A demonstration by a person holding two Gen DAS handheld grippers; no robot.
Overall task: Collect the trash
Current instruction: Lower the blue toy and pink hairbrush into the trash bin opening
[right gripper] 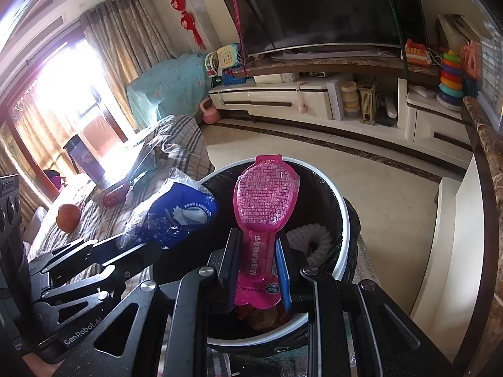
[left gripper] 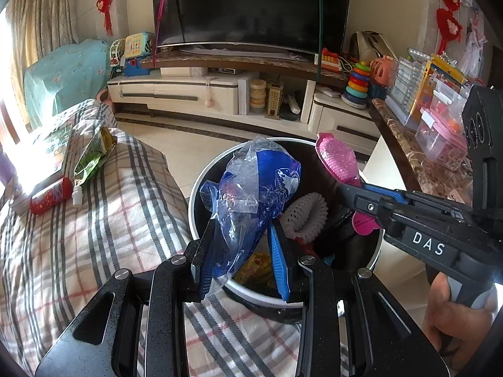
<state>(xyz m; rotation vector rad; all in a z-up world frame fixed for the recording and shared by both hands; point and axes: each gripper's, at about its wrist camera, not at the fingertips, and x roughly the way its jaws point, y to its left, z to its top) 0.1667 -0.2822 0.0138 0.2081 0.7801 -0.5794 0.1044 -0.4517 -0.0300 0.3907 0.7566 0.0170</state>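
Observation:
A round trash bin [left gripper: 201, 185] with a black liner and white rim stands by the couch; it also shows in the right wrist view [right gripper: 342, 207]. My left gripper [left gripper: 242, 245] is shut on a blue and clear plastic bag [left gripper: 254, 188] and holds it over the bin; the bag also shows in the right wrist view [right gripper: 179, 216]. My right gripper [right gripper: 257, 245] is shut on a pink plastic wrapper [right gripper: 267, 201] above the bin; the wrapper also shows in the left wrist view [left gripper: 338, 160]. White foam netting [left gripper: 306, 216] lies inside the bin.
A plaid-covered couch [left gripper: 94, 220] on the left carries a green wrapper [left gripper: 92, 157], a red packet [left gripper: 50, 196] and a small white bottle [left gripper: 77, 194]. A marble counter [left gripper: 418, 163] with toy boxes stands at the right. A TV cabinet [left gripper: 201, 94] lies beyond bare floor.

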